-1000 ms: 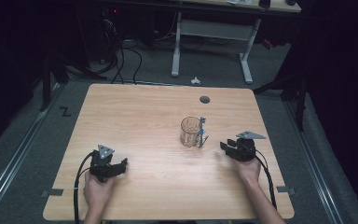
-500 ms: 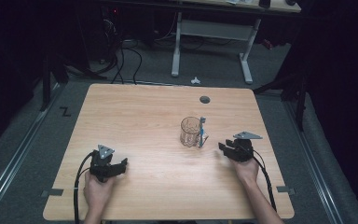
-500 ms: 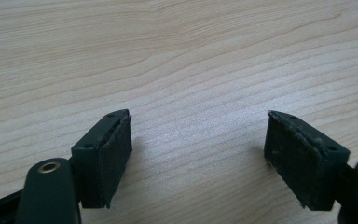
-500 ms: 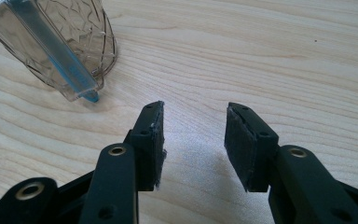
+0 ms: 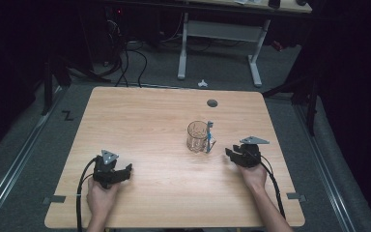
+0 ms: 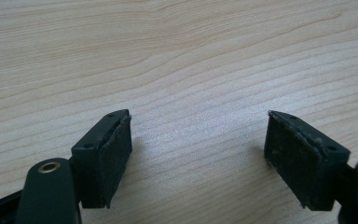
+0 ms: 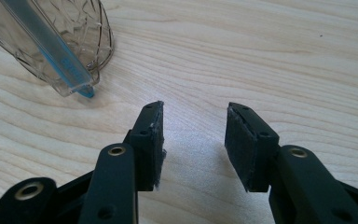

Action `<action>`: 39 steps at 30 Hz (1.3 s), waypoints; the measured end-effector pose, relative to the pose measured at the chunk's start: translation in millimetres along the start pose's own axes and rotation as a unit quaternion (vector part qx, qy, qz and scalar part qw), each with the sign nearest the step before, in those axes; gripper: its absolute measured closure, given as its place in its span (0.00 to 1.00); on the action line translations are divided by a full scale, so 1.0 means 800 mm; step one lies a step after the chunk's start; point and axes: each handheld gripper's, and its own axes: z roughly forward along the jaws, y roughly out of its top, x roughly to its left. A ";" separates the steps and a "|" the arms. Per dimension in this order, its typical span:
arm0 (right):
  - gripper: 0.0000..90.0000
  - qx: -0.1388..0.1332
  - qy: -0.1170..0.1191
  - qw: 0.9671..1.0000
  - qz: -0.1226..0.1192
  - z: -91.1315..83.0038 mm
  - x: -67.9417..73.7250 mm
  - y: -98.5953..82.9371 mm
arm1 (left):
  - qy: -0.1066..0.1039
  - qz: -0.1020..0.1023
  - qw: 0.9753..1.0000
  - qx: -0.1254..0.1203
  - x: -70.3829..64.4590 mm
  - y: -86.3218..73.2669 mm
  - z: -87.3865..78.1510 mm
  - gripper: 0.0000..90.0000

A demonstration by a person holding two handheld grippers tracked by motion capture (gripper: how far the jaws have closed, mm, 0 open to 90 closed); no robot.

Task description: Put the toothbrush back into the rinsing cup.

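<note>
A clear patterned glass mug (image 5: 198, 137) stands right of the table's middle, with a blue-tipped object (image 5: 209, 130) upright at its right side. In the right gripper view the mug (image 7: 70, 32) sits at the upper left, the blue strip (image 7: 51, 51) along it. My right gripper (image 5: 230, 153) (image 7: 193, 140) rests on the table just right of the mug, open with nothing between its jaws. My left gripper (image 5: 124, 170) (image 6: 198, 154) lies near the front left of the table, jaws wide open over bare wood.
The wooden table (image 5: 140, 121) has a round cable hole (image 5: 212, 103) near its far edge. Beyond the far edge stand a white desk frame (image 5: 217, 43) and cables on the floor. Black cables trail from both grippers toward the front edge.
My right gripper has shifted slightly left toward the mug. The left gripper and the mug have not moved.
</note>
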 end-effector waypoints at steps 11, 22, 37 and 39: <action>0.63 0.011 0.000 1.000 -0.006 0.010 0.006 -0.003 | 0.000 0.000 1.000 0.000 0.000 0.000 0.000 0.26; 0.53 0.011 -0.008 1.000 -0.026 0.011 0.013 -0.004 | 0.001 0.000 1.000 0.000 0.000 0.000 0.000 0.26; 0.44 0.017 -0.021 0.999 -0.034 0.008 0.016 -0.008 | 0.002 -0.001 1.000 0.000 -0.001 0.000 0.000 0.26; 0.44 0.017 -0.023 0.999 -0.034 0.008 0.016 -0.008 | 0.002 -0.001 1.000 0.000 -0.001 0.000 0.000 0.26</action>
